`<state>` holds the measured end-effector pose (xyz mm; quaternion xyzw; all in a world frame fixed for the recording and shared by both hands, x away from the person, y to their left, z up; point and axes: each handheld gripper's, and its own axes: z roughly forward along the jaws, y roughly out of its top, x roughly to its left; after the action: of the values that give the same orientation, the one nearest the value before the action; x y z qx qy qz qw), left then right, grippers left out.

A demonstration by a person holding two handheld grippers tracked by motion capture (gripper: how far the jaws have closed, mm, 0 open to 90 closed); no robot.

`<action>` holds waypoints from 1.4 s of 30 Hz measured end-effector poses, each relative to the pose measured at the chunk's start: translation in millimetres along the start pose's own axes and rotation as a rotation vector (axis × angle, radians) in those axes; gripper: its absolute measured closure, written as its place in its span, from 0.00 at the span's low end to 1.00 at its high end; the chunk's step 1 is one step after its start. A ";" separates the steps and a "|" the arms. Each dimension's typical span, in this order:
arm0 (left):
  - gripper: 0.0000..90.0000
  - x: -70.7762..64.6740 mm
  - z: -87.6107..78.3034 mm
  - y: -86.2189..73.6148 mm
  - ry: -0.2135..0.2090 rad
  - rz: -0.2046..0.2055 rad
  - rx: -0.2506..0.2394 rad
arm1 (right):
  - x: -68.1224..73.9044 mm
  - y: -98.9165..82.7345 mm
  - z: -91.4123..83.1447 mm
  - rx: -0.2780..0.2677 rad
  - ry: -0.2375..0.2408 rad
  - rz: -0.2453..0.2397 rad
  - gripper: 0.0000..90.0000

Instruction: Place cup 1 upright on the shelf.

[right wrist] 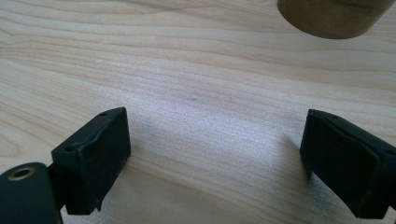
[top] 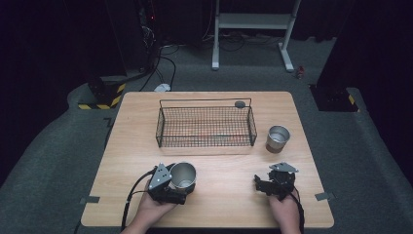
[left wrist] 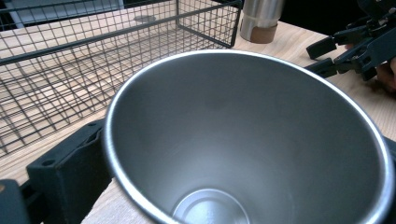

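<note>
A bare steel cup (top: pixel 183 171) is at the table's front left, with my left gripper (top: pixel 180 184) shut around its wall. In the left gripper view the cup's open mouth (left wrist: pixel 247 140) looms close and empty, and a black finger (left wrist: pixel 70 172) presses its left side. I cannot tell whether it rests on the table. A second steel cup with a brown base (top: pixel 277 139) stands upright at the right, beside the wire basket (top: pixel 205 142). My right gripper (top: pixel 263 185) sits low at the front right, open over bare wood (right wrist: pixel 219 158), with that cup's brown base (right wrist: pixel 334 16) ahead of it.
The black wire basket (left wrist: pixel 93 60) lies across the middle back of the wooden table (top: pixel 234 204) and looks empty. A small grey disc (top: pixel 239 104) lies behind its far right corner. Beyond the table are dark floor, cables and a white frame (top: pixel 253 22).
</note>
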<state>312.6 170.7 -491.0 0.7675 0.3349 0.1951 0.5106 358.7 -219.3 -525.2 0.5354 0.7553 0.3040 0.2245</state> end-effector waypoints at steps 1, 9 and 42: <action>0.00 -0.1 -0.2 0.0 -0.002 0.007 0.000 | 0.0 0.1 0.0 0.001 0.000 0.001 0.09; 0.06 -1.5 0.6 -1.1 0.017 0.023 0.012 | 0.2 0.1 -0.1 0.001 0.000 0.003 0.09; 0.15 25.5 -29.3 -3.6 0.082 0.005 -0.032 | 0.0 0.0 0.0 0.000 0.000 0.000 0.09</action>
<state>310.5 209.0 -483.6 0.7515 0.3505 0.2327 0.5082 358.7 -219.3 -525.2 0.5353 0.7554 0.3040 0.2244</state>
